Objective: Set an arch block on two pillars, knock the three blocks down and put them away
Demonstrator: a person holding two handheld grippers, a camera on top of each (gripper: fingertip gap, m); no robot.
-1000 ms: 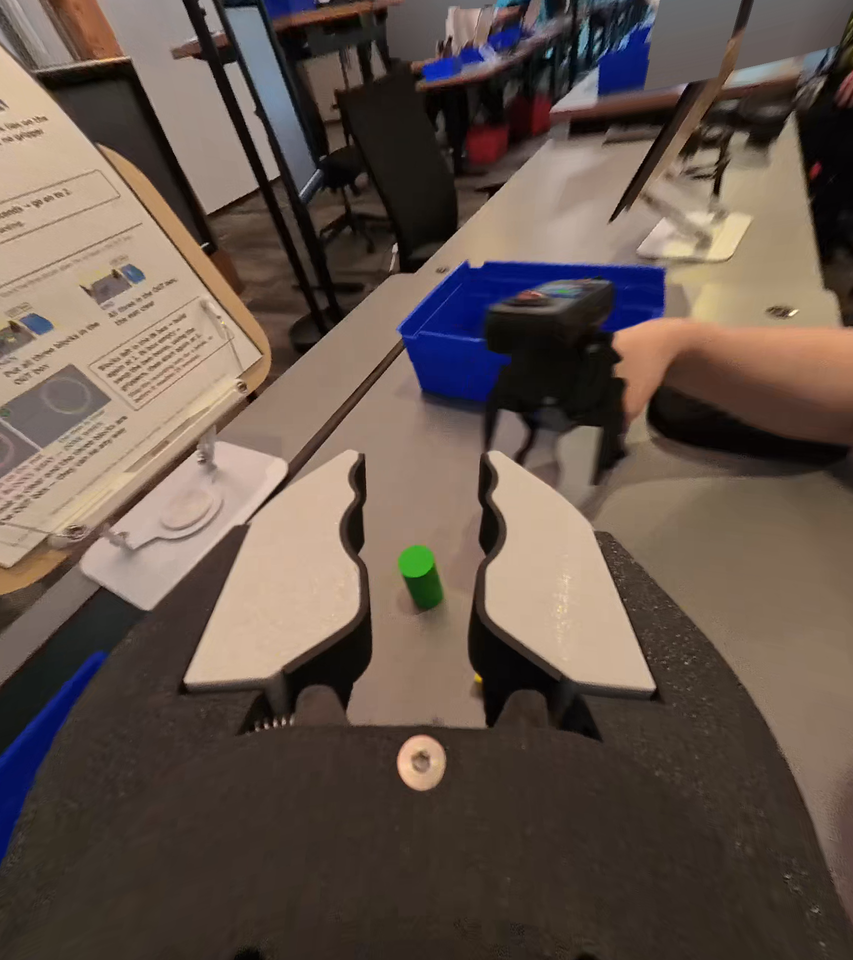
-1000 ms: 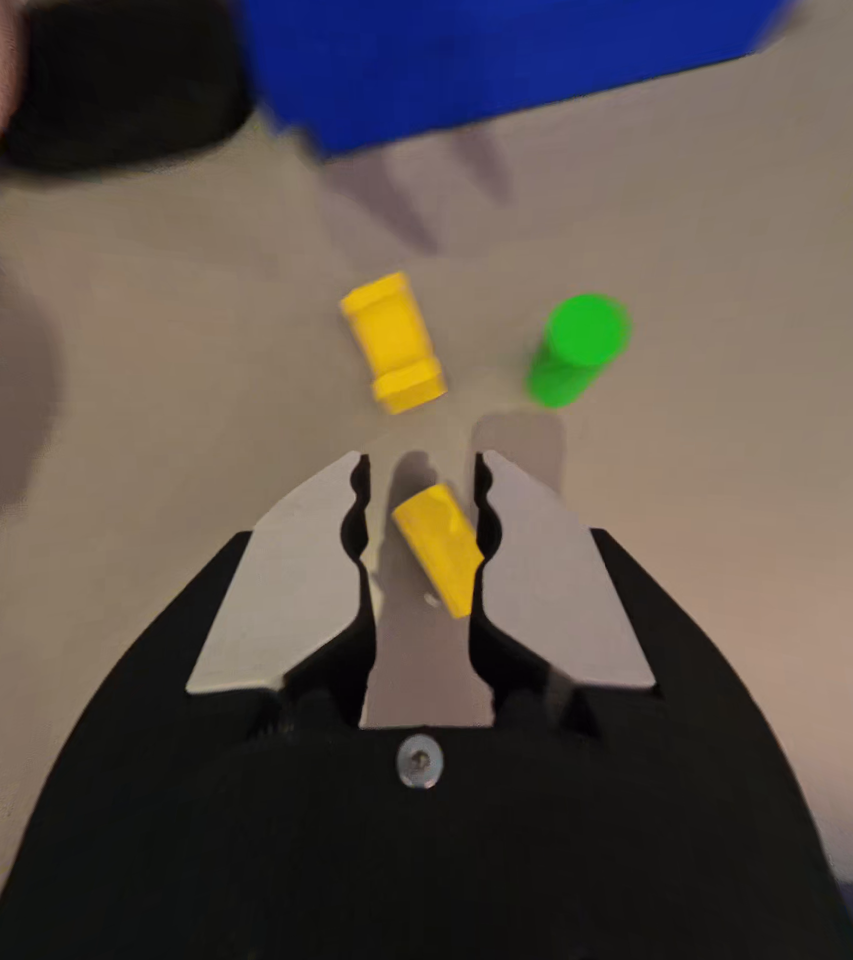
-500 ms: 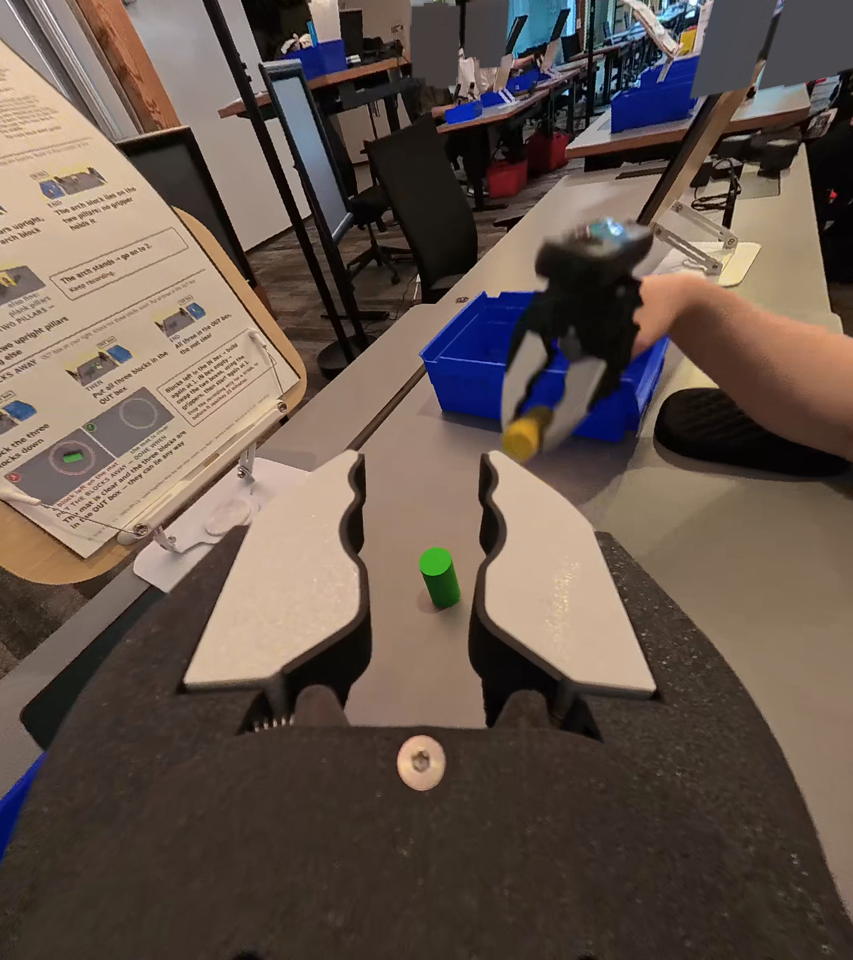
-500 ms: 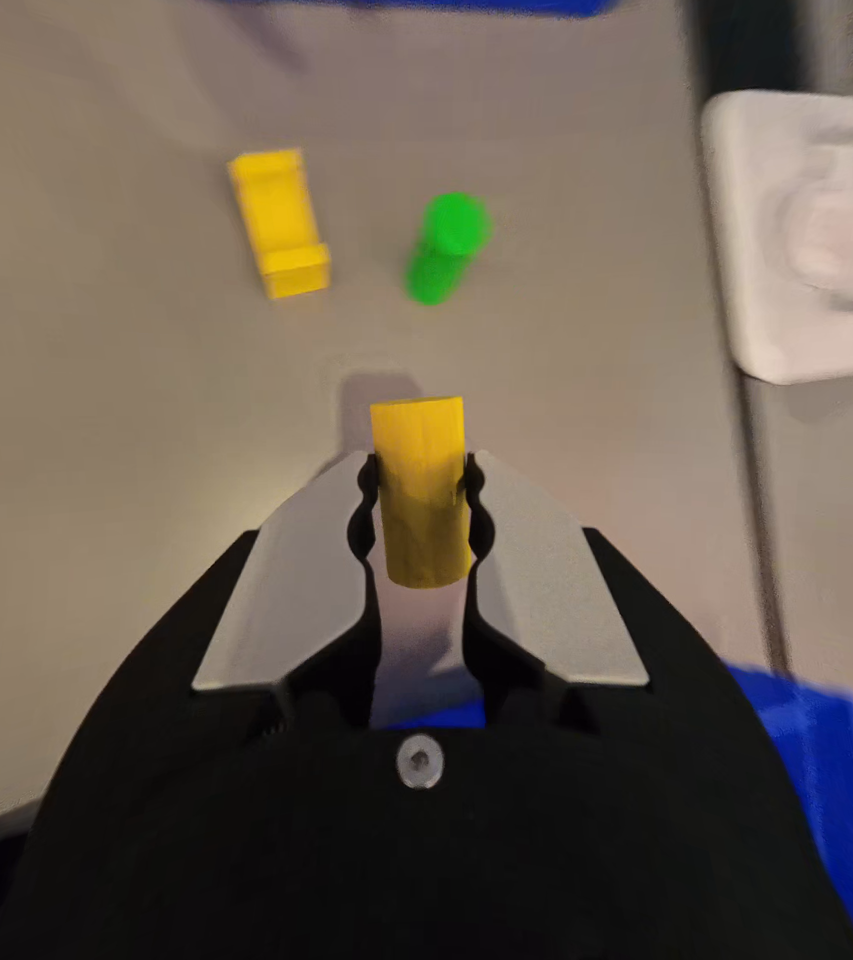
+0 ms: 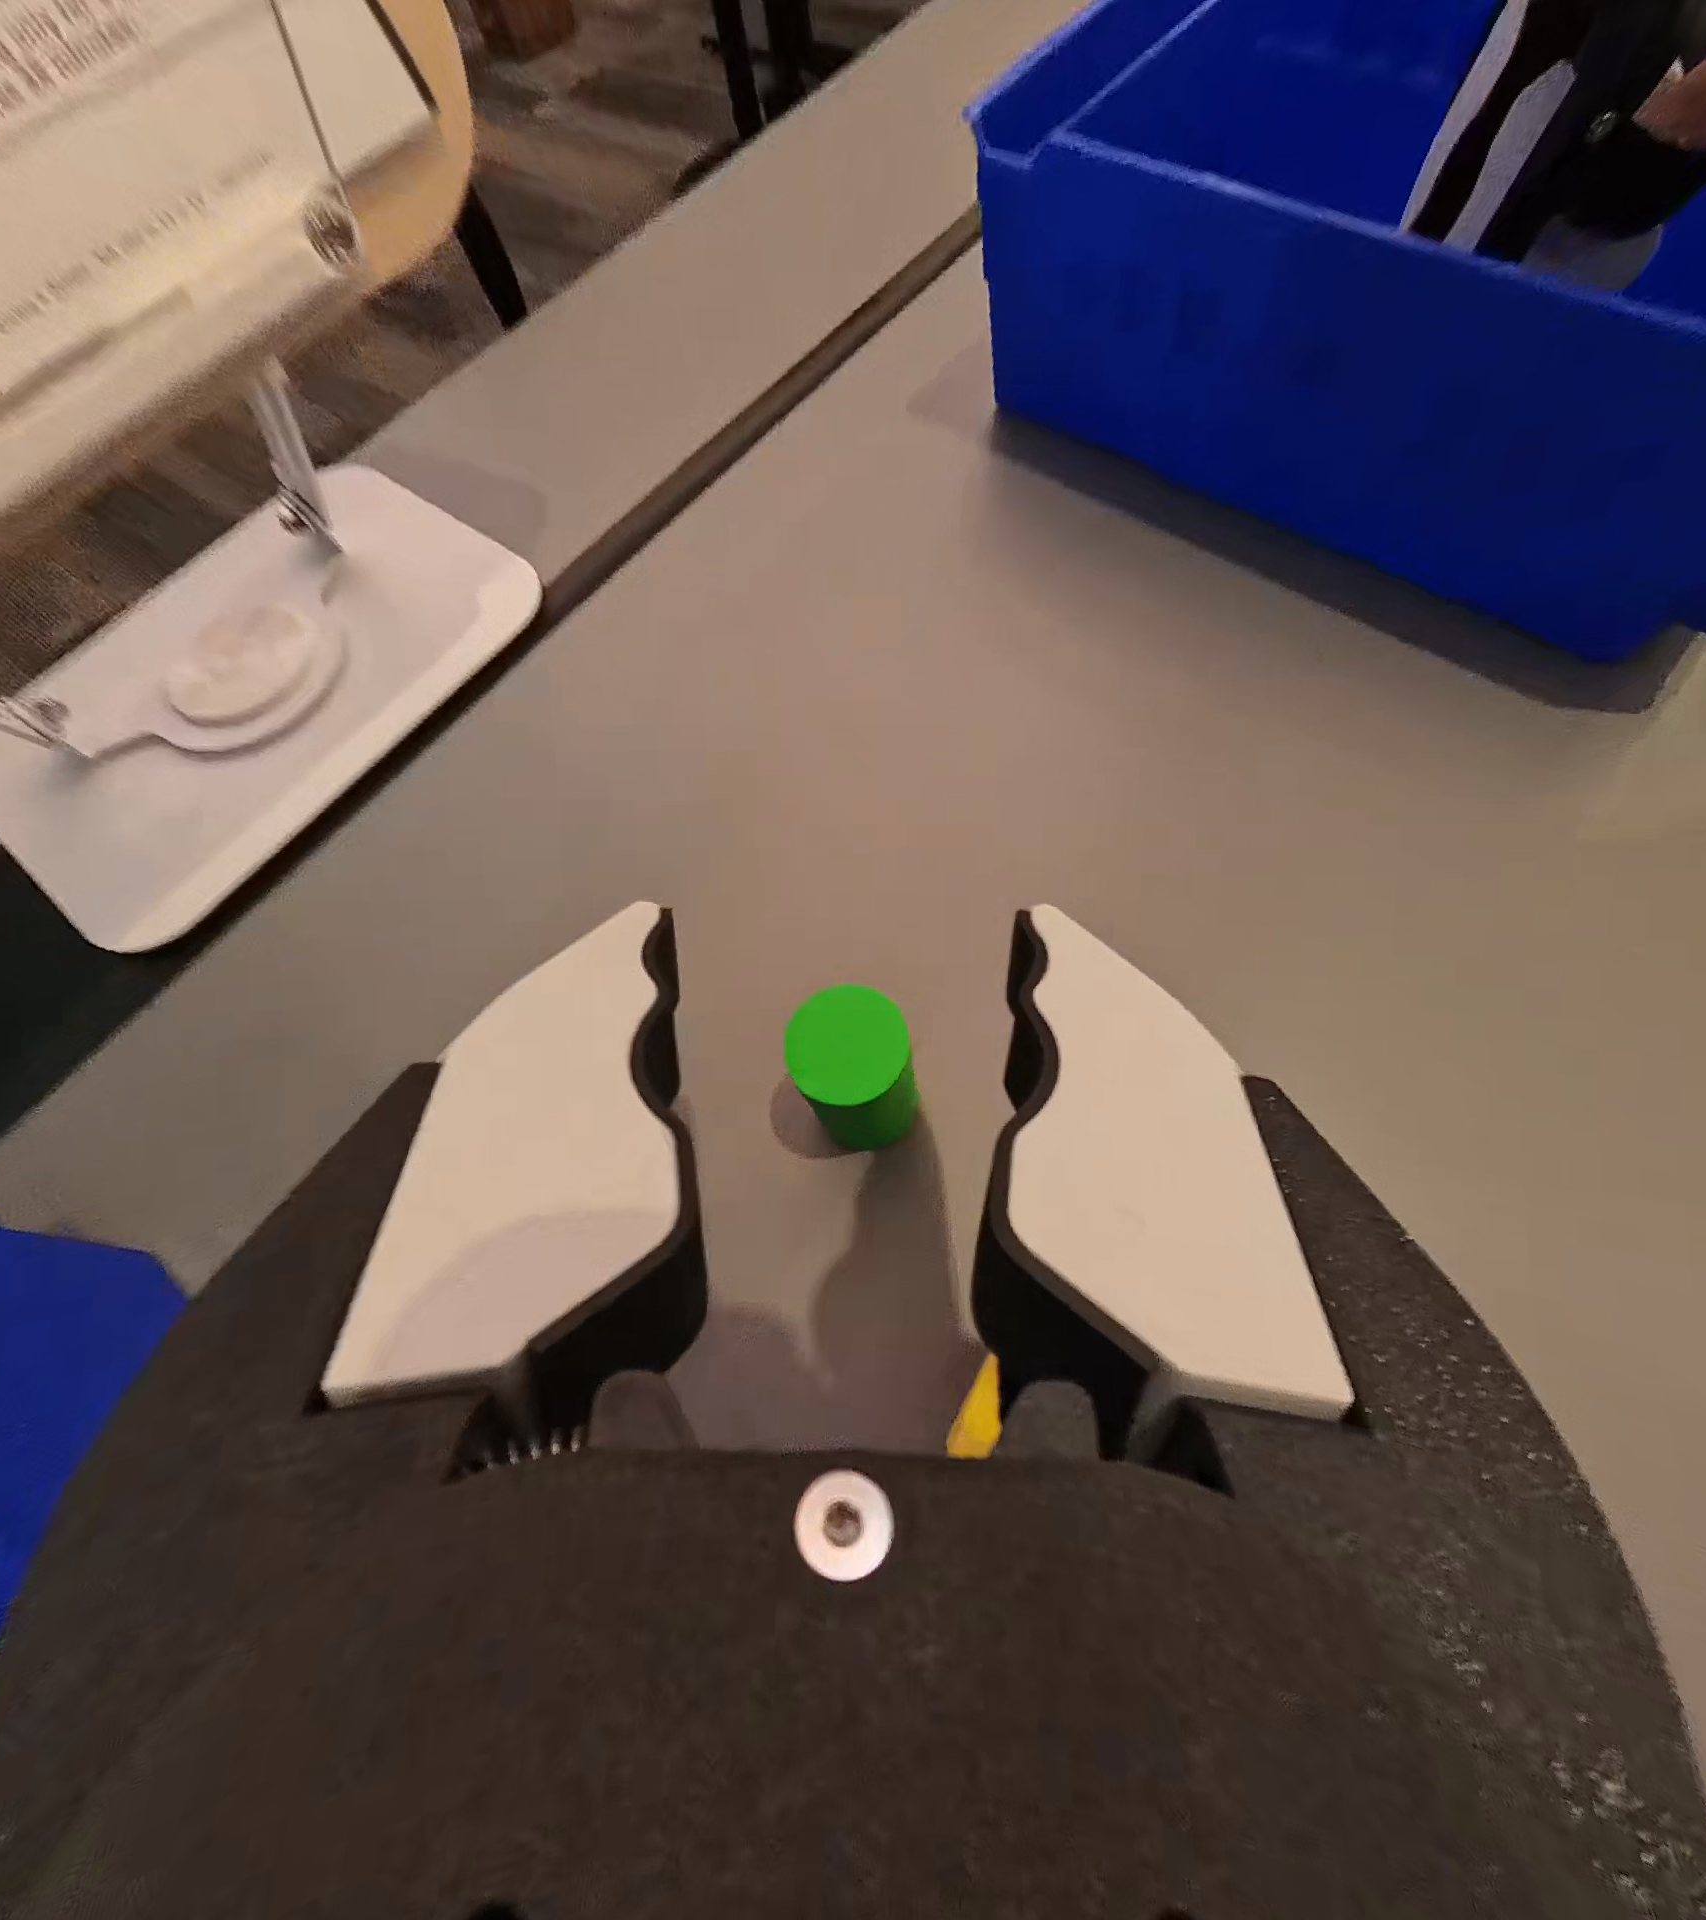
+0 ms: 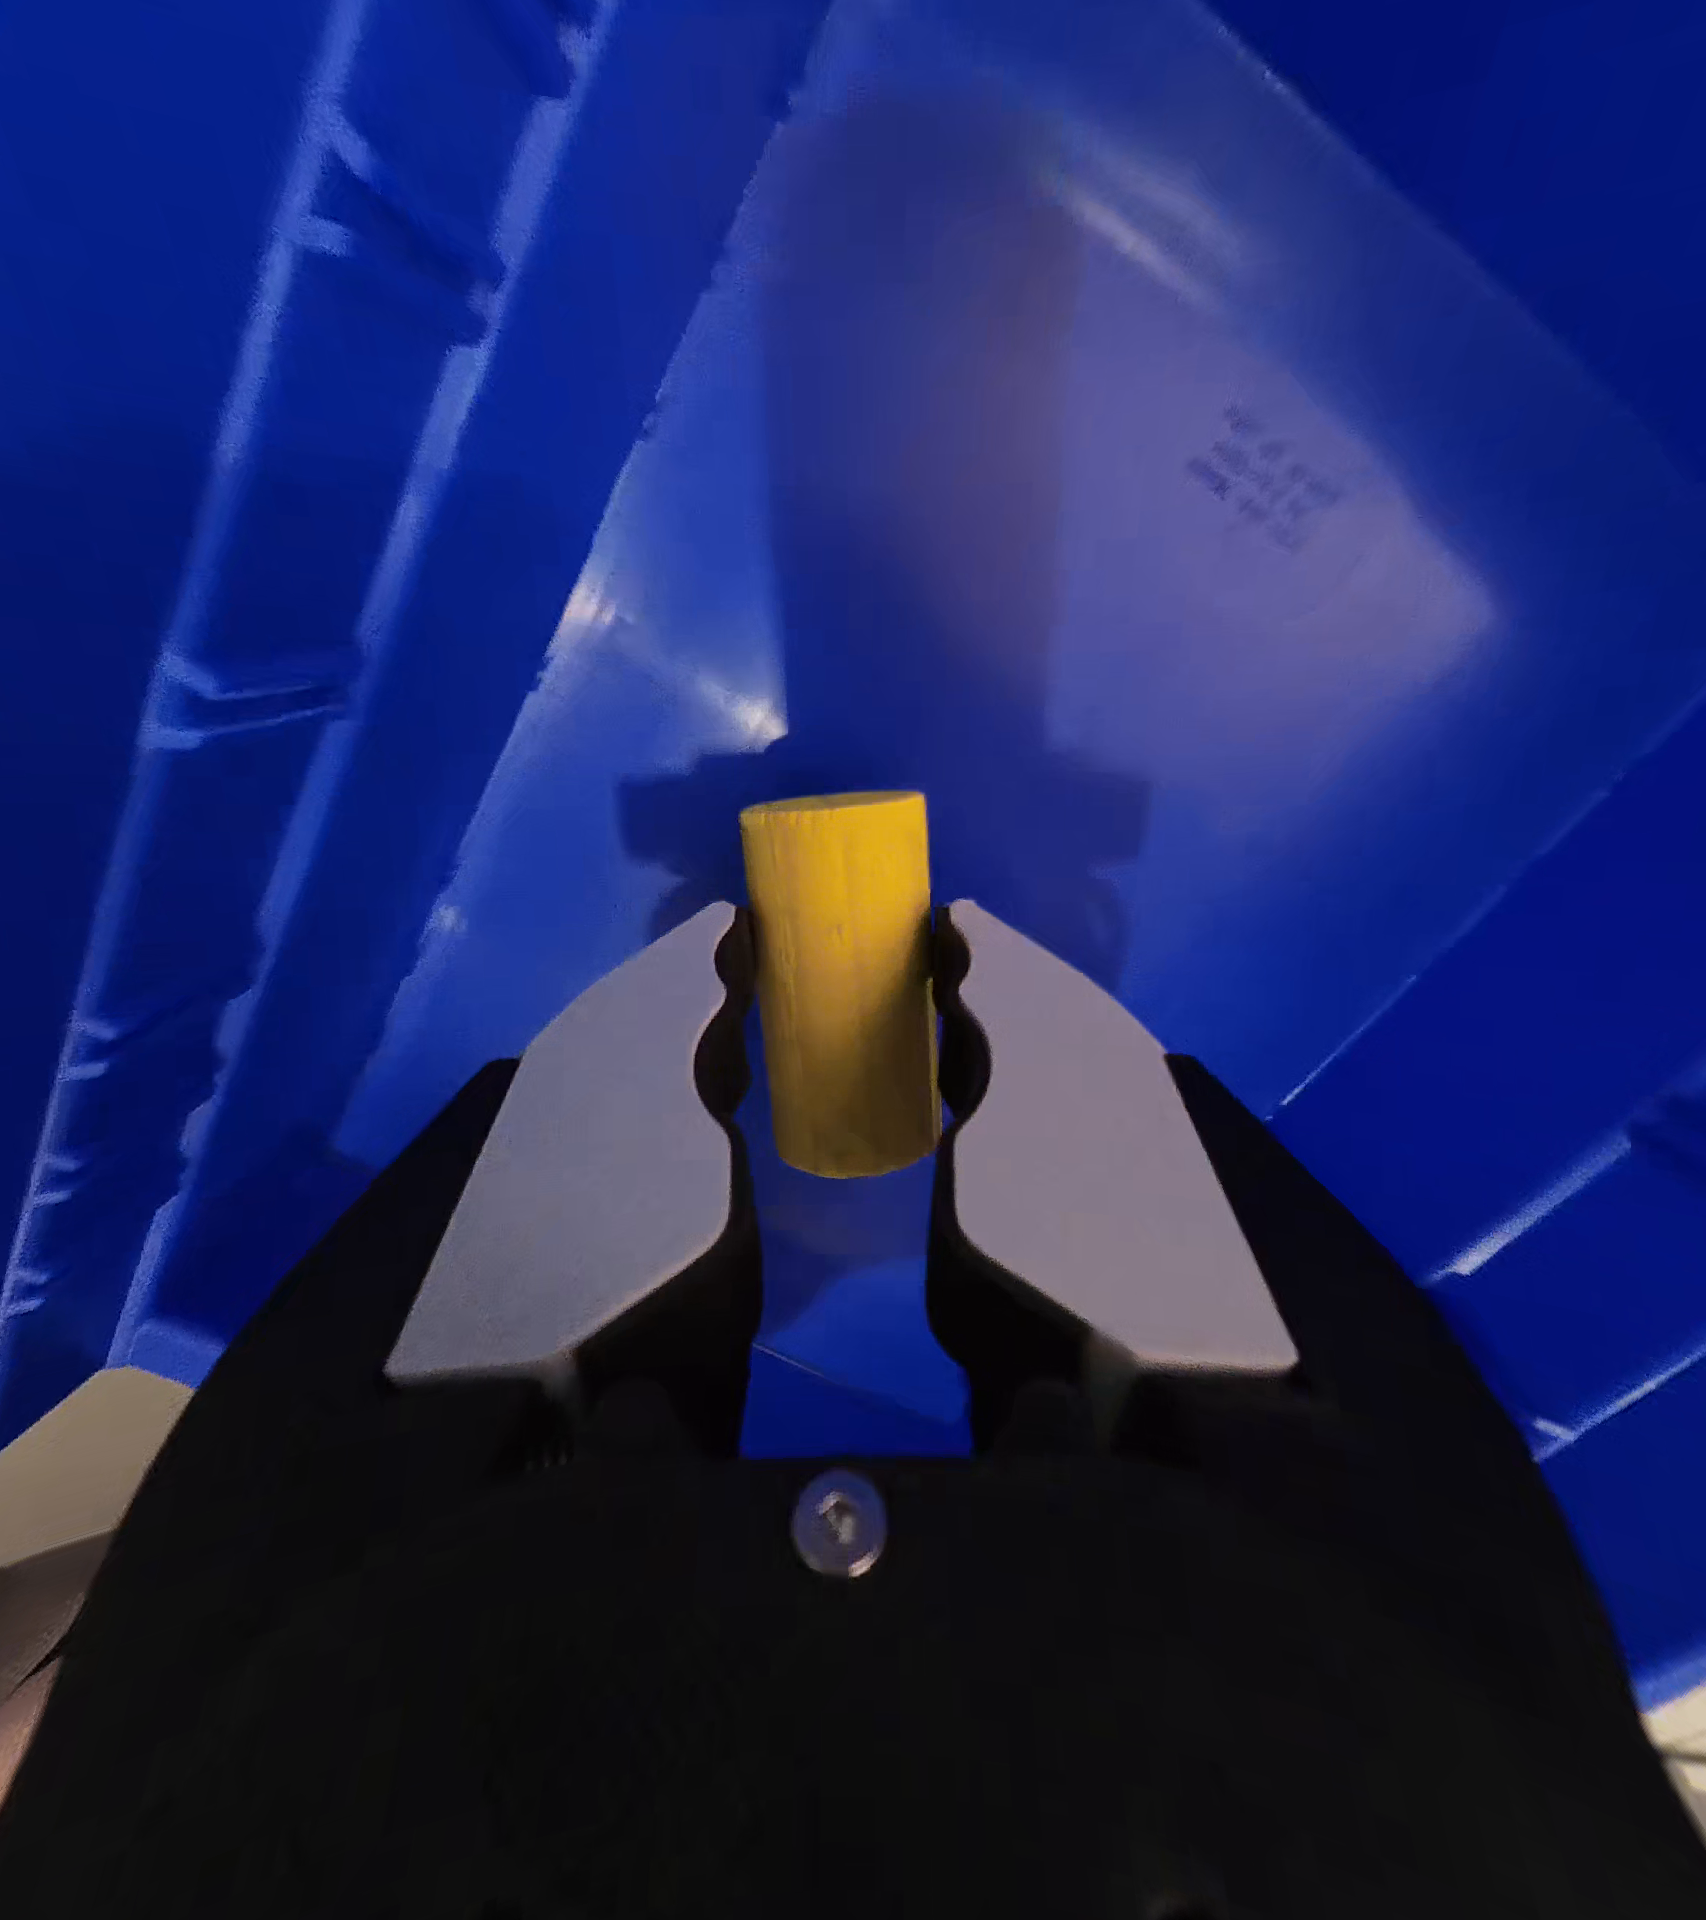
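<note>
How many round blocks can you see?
2. The green cylinder stands on the table between the open left gripper's fingers; the yellow cylinder is held by the right gripper over the blue bin. Others may be hidden.

Blurred black print ran across the white instruction sheet (image 5: 49,156) on its tan board at the upper left of my left view. Small moulded lettering marked the floor of the blue plastic bin (image 6: 1264,478), upper right of my right view; I could read neither.

yellow block (image 5: 974,1415) mostly hidden behind tongs, instruction sheet (image 5: 49,156) blurred
</note>
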